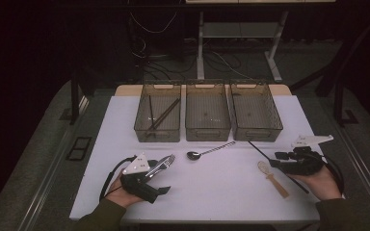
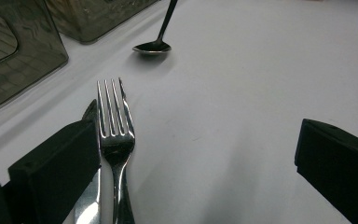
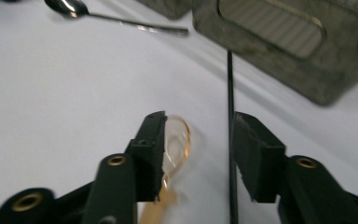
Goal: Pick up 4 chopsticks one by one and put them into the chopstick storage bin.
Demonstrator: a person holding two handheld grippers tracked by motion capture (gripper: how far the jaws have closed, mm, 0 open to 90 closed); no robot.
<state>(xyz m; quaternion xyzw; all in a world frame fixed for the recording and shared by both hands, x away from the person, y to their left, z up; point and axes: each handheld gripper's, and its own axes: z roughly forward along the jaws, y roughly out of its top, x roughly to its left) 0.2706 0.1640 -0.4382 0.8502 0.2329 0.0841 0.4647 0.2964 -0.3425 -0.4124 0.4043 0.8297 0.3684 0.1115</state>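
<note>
Right gripper view: right hand-held gripper [image 3: 196, 140] half open astride black chopstick [image 3: 230, 88], nothing gripped

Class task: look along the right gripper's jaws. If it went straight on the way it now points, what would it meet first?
Probably the black chopstick, which runs between the right gripper's open jaws close to one pad. Farther along, likely the wall of the right-hand bin. The translucent spoon lies under the other jaw; depth is hard to judge.

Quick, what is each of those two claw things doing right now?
Left gripper: open, a fork lying beside one jaw.
Right gripper: open, a thin black stick between its jaws, not yet pinched.
</note>
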